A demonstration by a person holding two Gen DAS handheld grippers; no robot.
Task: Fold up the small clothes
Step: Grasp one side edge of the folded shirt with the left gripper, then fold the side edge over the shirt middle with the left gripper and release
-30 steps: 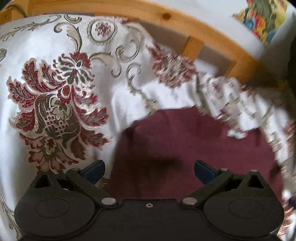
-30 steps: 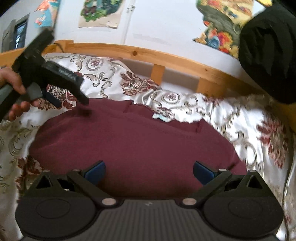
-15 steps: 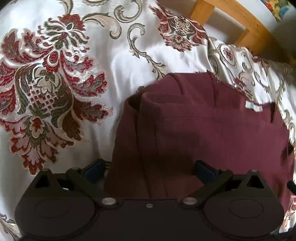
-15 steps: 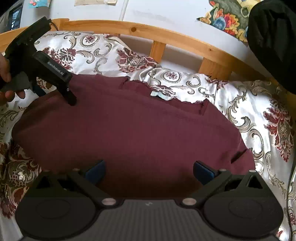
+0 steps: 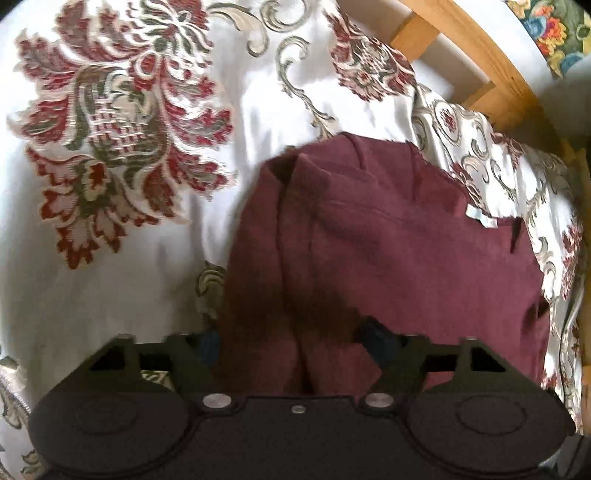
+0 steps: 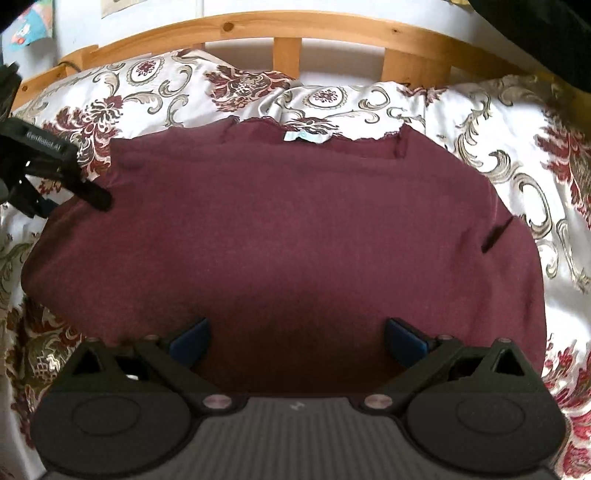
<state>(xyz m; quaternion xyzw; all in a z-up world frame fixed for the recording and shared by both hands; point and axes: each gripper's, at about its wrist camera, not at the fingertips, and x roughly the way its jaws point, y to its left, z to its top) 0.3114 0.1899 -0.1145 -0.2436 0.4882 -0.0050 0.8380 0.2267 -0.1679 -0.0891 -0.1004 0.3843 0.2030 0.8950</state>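
Note:
A maroon shirt (image 6: 295, 221) lies flat on the bed, neckline and pale label (image 6: 306, 136) toward the headboard. My right gripper (image 6: 297, 339) hovers open over the shirt's near hem part, nothing between its blue pads. My left gripper (image 5: 291, 338) is down at the shirt's left side edge (image 5: 258, 258). Its jaws are closing, with a bunched fold of maroon fabric between them, and the pads still stand well apart. In the right wrist view the left gripper (image 6: 68, 203) shows at the far left, one finger (image 6: 94, 194) resting on the shirt's sleeve area.
A white bedspread with red and olive floral pattern (image 5: 110, 110) covers the bed all around the shirt (image 6: 517, 177). A wooden headboard rail (image 6: 288, 29) runs along the far side. A dark bulky object (image 6: 535, 33) hangs at the upper right.
The left gripper came down onto the shirt's left edge and its jaws narrowed around a fold. The right gripper moved closer over the shirt, tilting down.

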